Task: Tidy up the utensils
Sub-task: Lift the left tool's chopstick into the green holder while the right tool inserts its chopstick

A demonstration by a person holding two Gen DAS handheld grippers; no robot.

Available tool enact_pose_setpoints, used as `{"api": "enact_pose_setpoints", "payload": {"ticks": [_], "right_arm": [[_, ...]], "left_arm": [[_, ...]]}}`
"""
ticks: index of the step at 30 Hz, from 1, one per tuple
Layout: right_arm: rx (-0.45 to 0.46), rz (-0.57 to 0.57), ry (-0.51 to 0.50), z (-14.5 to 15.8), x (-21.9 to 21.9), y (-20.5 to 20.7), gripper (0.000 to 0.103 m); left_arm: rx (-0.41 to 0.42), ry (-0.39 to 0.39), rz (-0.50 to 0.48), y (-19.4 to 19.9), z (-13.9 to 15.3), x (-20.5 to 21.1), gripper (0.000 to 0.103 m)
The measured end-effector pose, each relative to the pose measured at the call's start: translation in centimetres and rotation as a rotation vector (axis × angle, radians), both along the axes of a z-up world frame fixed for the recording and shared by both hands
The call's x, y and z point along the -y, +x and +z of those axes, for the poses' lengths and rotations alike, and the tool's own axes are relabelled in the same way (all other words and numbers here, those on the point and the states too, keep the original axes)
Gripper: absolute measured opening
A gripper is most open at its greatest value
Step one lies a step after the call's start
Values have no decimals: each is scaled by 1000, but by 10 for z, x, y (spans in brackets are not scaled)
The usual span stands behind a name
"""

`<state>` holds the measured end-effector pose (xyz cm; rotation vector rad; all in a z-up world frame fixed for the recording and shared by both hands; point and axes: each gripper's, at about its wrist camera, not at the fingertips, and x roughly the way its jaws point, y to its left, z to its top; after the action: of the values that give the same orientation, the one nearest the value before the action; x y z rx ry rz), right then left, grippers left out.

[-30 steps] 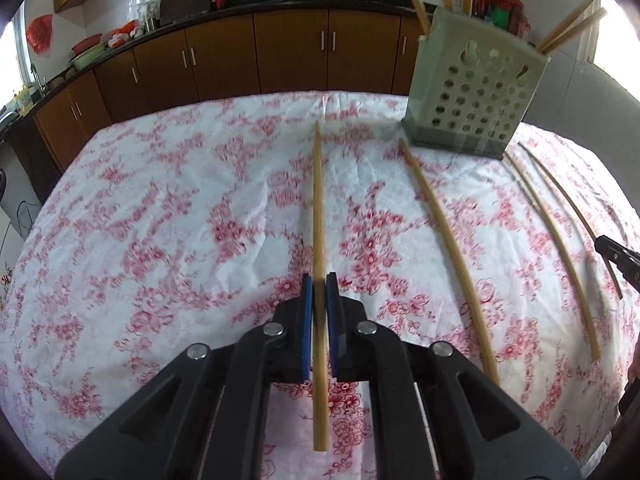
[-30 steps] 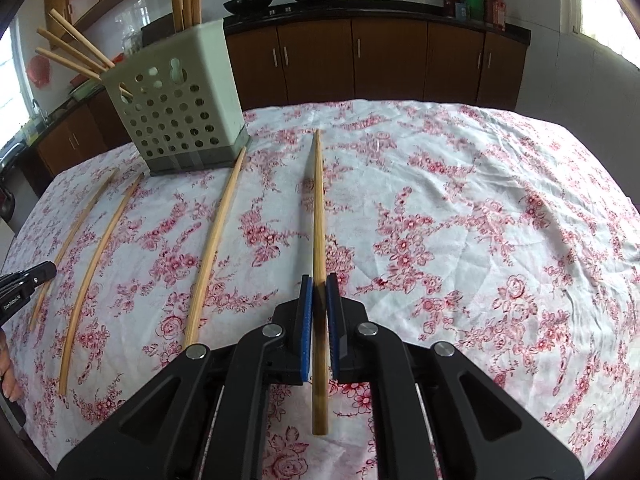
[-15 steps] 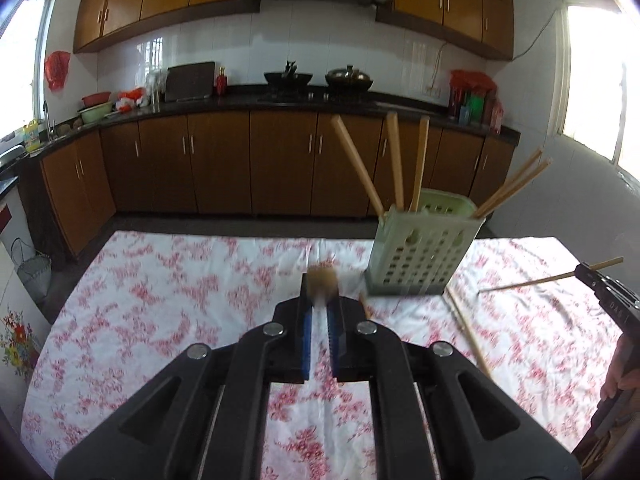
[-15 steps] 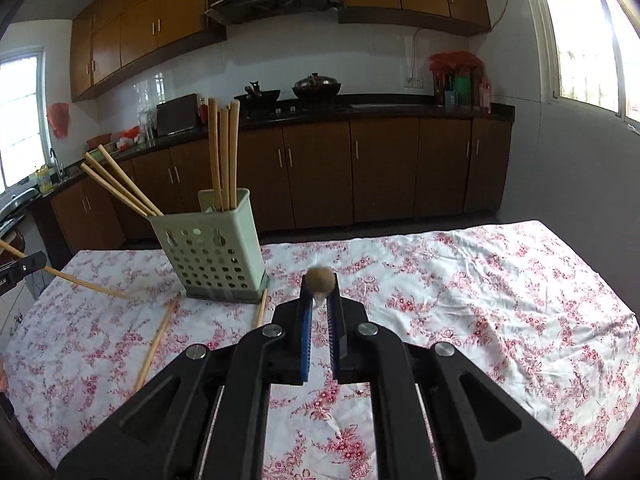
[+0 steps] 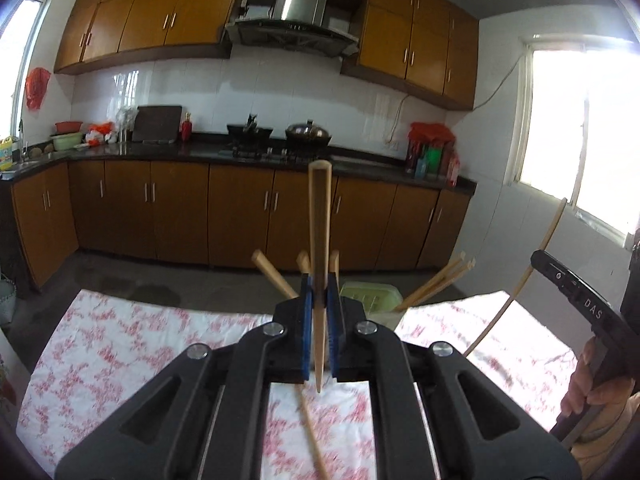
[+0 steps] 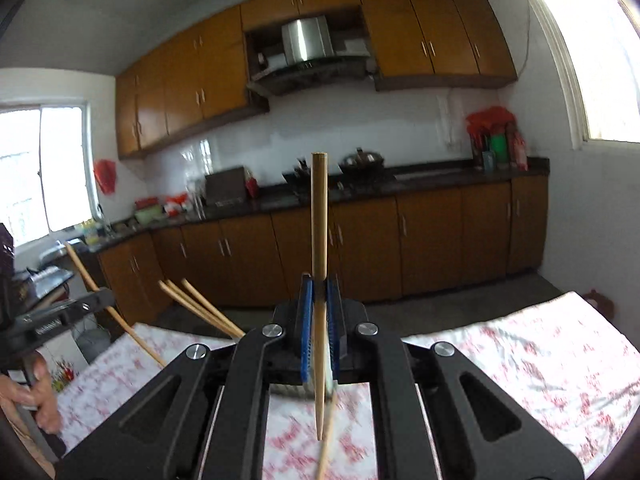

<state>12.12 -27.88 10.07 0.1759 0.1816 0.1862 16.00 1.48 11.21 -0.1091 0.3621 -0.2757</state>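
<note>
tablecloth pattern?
White tablecloth with a red-pink floral print; the right wrist view shows it best, though blurred.

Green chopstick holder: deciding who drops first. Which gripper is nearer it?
Probably right, narrowly. The holder is hidden just behind the right gripper, with its sticks poking out to the left. It sits just beyond the left gripper, slightly right.

Kitchen. Brown base cabinets (image 5: 240, 216) in an L along 2 walls, under a dark counter (image 5: 192, 152). Matching wall cabinets (image 5: 160, 20) above, flanking a steel hood (image 5: 296, 20). White tiled wall (image 5: 224, 92). Hob (image 5: 264, 152) carrying 2 pans. Grey floor (image 5: 160, 288). Bright window (image 5: 580, 128) at the right, another (image 6: 44, 168) at the left. Table in red-flowered white cloth (image 5: 132, 344).
</note>
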Motion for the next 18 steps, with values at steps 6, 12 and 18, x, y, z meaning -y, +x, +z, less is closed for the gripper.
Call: {"api": "enact_pose_setpoints", "payload": {"ticks": [6,12,18], "right_arm": [[161,-21,57,28,-15,18,8],[188,-73,62,12,-22,53,8],[84,-86,47,-21,-31,83,8]], "left_arm": [[122,-69,22,22,39,26,8],[199,-38,65,57,40,49,8],[137,-55,70,97,0,59,8]]}}
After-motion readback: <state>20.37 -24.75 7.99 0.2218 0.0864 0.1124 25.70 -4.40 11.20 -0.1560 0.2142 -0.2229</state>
